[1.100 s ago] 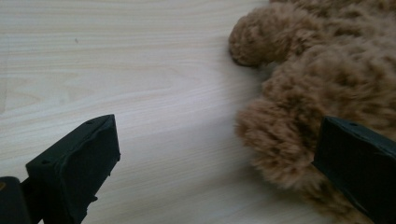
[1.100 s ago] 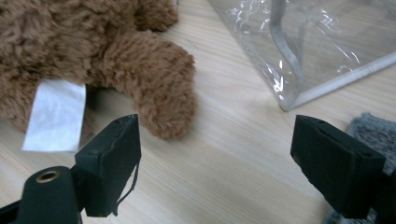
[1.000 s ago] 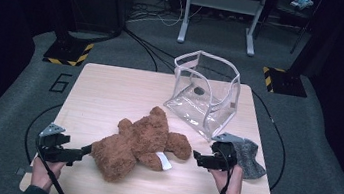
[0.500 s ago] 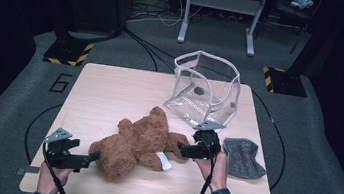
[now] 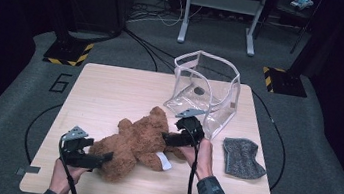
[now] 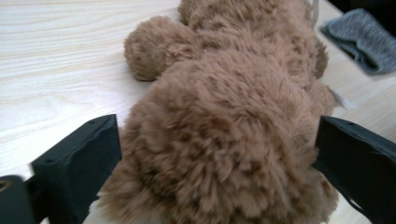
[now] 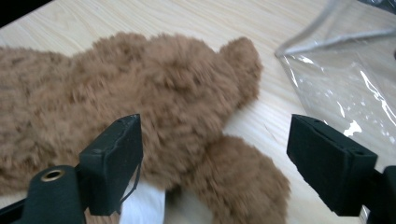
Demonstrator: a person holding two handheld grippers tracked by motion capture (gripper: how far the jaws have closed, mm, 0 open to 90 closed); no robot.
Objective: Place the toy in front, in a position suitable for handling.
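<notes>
The left hand-held gripper (image 5: 101,158) is held at the near left of the tabletop (image 5: 110,94), its jaws spread wide around one rounded end of a brown teddy bear (image 5: 141,141); in the left gripper view the fur (image 6: 224,135) is seen between the jaws, touching both or nearly so. The right hand-held gripper (image 5: 167,137) is placed at the bear's other side, its jaws wide and just narrowed a little, with a furry limb (image 7: 233,177) between them but not pressed. The bear is laid flat near the tabletop's front middle, its long axis running from near left to far right. A white tag (image 5: 165,161) is seen at its near side. Just beyond it, a clear plastic bag (image 5: 206,89) is stood open, with a small dark item (image 5: 200,90) inside. A grey cloth (image 5: 243,157) is laid to the right.
</notes>
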